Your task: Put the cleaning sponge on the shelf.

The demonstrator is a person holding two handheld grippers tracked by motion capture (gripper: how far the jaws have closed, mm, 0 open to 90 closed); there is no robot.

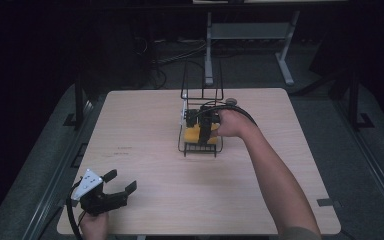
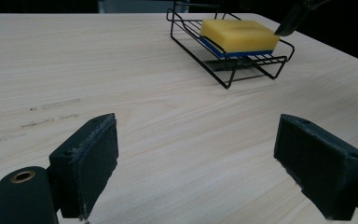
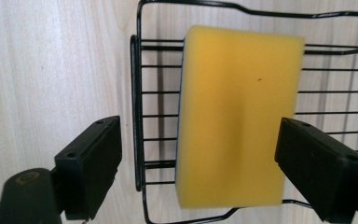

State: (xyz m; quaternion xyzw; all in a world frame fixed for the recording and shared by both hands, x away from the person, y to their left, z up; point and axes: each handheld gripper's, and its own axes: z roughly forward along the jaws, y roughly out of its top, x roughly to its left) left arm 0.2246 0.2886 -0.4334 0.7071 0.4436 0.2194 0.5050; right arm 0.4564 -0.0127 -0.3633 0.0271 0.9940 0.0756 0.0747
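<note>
Sponge (image 3: 235, 116) in rack (image 3: 137, 116); right tool (image 3: 198, 163) agape above.

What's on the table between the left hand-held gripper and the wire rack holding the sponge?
Nothing: in the left gripper view, bare wood table runs from the open left hand-held gripper to the wire rack holding the sponge.
</note>
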